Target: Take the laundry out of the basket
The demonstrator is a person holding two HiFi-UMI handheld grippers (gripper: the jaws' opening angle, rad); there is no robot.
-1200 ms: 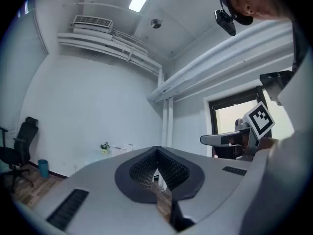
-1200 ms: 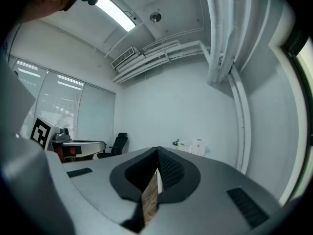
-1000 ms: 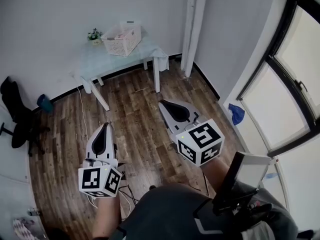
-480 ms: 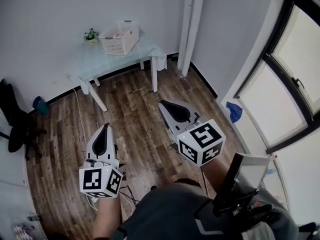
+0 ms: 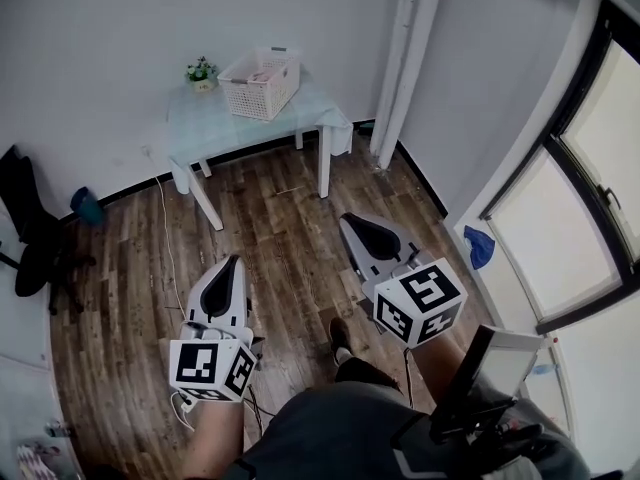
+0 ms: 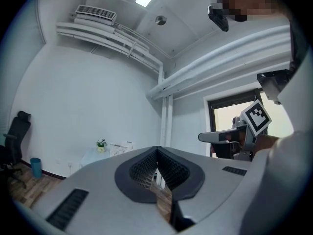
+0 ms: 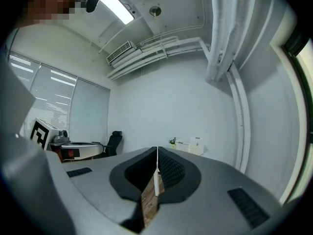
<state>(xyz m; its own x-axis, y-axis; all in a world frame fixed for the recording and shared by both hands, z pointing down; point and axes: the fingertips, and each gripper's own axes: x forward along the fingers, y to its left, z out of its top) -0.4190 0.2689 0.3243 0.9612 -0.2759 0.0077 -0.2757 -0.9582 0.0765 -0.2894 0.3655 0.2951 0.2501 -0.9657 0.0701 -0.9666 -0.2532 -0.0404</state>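
Laundry (image 5: 263, 72) — a pale pink bit peeking out — sits in the one white basket (image 5: 258, 94) by the back edge of the one small table (image 5: 215, 120), far across open wood floor (image 5: 285, 223) from two grippers, the left gripper (image 5: 234, 262) and right gripper (image 5: 351, 219) — both squeezed shut, holding nothing.

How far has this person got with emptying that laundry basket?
Nothing looks done yet: the white basket sits on the table across the room, with pinkish laundry inside. Nothing is in hand: the left hand-held gripper and the right hand-held gripper are both shut and empty, well short of the table. Everything is left: reaching the basket and lifting the laundry out.
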